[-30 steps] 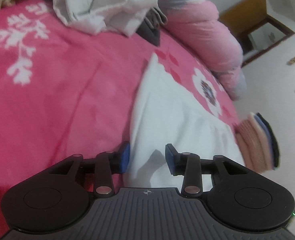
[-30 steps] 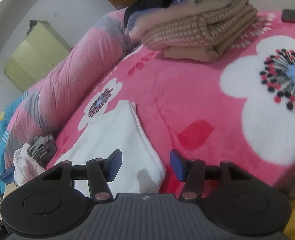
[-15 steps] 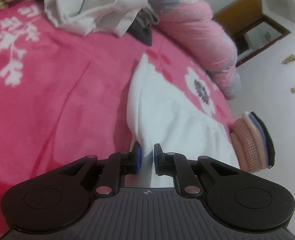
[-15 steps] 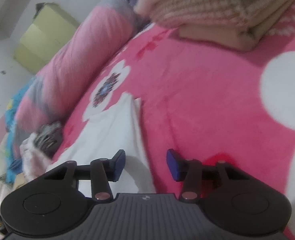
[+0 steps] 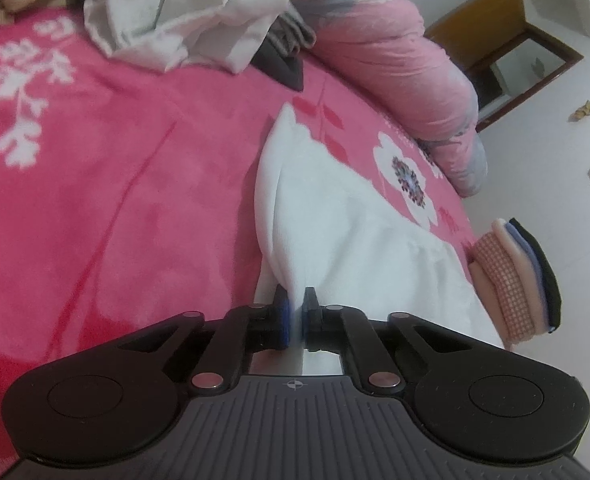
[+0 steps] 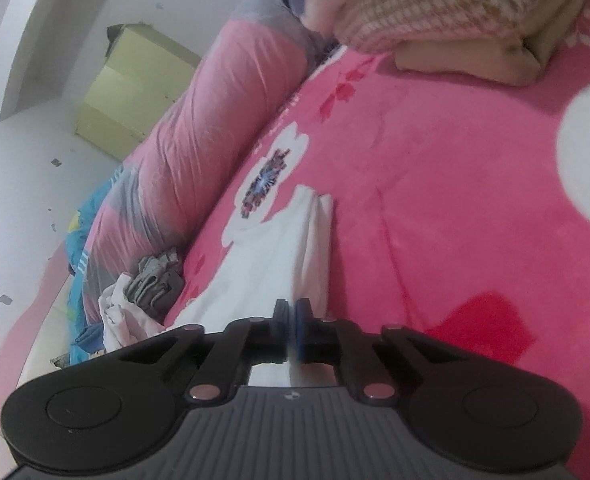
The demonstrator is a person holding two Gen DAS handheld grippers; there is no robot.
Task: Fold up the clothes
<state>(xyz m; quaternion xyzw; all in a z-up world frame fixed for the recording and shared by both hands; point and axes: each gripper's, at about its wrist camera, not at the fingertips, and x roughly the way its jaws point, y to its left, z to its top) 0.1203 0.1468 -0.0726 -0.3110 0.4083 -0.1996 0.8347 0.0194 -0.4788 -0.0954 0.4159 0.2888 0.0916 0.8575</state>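
A white garment (image 5: 347,224) lies partly folded on the pink flowered blanket (image 5: 115,168). My left gripper (image 5: 294,312) is shut on its near corner, and the cloth rises in a ridge from the blue pads. In the right wrist view the same white garment (image 6: 271,256) stretches away along the blanket (image 6: 455,200). My right gripper (image 6: 292,316) is shut on its near edge, with white cloth pinched between the pads.
A stack of folded clothes (image 5: 515,280) sits at the bed's edge, also large at the top of the right wrist view (image 6: 435,4). Crumpled white and grey clothes (image 5: 199,12) lie in a pile beside a rolled pink quilt (image 5: 395,60). A yellow cabinet (image 6: 135,92) stands by the wall.
Both grippers went from open to shut on the white garment's near edge. The left closed first, the right in the last half second. The cloth now lifts slightly at the left pads.
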